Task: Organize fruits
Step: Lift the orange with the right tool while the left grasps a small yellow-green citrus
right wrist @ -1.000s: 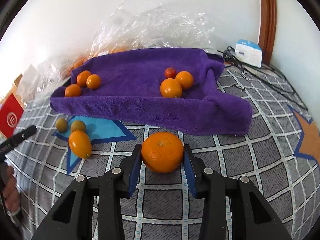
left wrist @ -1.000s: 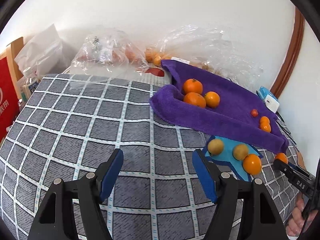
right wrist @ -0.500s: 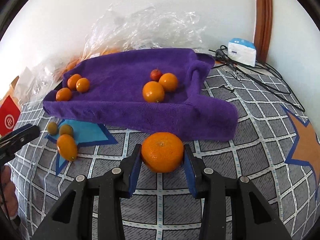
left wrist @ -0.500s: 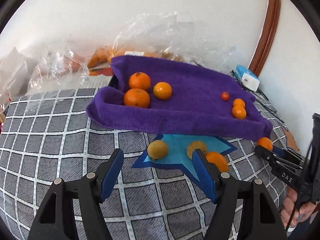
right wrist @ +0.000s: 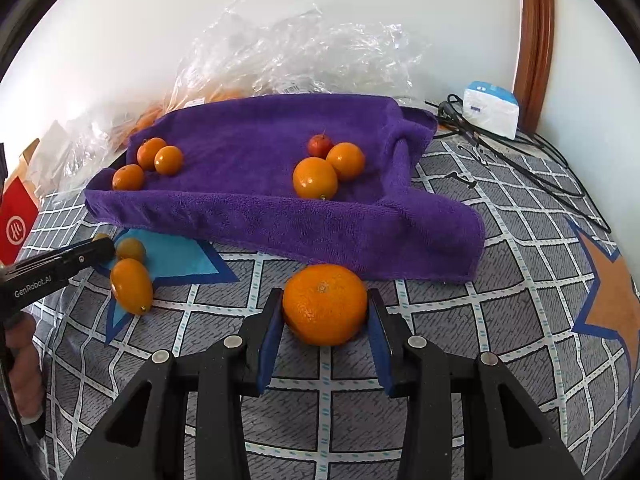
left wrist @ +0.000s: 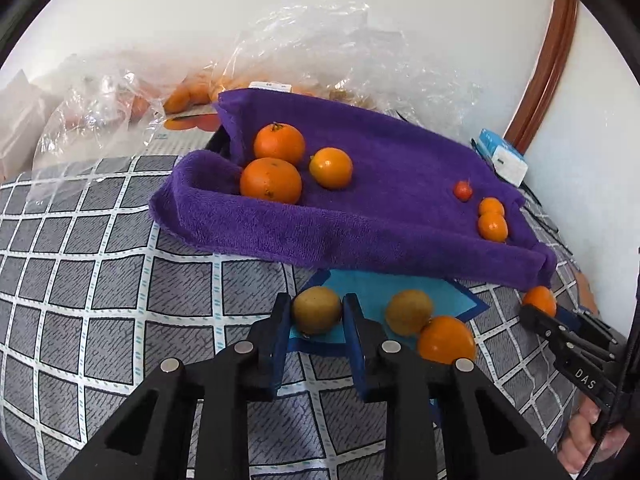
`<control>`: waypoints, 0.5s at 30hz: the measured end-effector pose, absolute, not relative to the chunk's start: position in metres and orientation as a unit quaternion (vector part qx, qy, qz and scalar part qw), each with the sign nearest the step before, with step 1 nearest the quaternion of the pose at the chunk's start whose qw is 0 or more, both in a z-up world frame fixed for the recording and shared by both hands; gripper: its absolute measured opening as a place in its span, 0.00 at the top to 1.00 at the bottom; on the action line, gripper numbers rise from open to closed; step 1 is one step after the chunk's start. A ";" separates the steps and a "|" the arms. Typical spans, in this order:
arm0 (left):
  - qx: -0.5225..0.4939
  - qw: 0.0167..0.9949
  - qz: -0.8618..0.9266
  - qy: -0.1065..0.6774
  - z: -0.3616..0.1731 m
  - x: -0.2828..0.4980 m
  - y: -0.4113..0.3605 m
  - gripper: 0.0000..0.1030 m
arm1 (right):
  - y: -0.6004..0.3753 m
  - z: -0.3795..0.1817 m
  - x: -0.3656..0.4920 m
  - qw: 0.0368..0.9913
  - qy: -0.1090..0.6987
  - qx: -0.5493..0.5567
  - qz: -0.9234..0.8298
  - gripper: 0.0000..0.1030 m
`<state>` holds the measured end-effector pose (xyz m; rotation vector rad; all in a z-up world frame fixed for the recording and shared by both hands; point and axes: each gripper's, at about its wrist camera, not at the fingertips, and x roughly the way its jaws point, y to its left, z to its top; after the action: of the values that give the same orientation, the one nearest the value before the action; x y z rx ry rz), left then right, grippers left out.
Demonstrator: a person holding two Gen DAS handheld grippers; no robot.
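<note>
Fruits lie loose around both grippers. In the left wrist view, the left gripper [left wrist: 316, 314] is clamped on a yellow-brown fruit [left wrist: 316, 309], its blue fingers [left wrist: 280, 332] pressing either side; another brownish fruit [left wrist: 409, 312] and an orange one [left wrist: 446, 340] sit just right of them, the purple towel [left wrist: 384, 216] beyond. In the right wrist view, the right gripper [right wrist: 325, 312] grips a big orange [right wrist: 325, 304], with the towel just past the fingertips.
</note>
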<state>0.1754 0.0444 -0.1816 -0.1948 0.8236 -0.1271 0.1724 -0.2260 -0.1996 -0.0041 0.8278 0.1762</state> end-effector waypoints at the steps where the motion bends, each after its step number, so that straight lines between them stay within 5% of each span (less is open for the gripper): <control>1: -0.098 0.911 -0.062 0.395 -0.181 0.174 0.047 0.76 | -0.227 -0.200 0.173 0.912 0.402 -0.001 0.085 0.61; 15: -0.089 0.926 -0.063 0.361 -0.170 0.162 0.045 0.76 | -0.225 -0.198 0.170 0.914 0.396 0.001 0.092 0.61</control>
<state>0.1618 0.0448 -0.1701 -0.1835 0.7401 -0.1293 0.1702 -0.2254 -0.1981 0.0019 0.8154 0.1896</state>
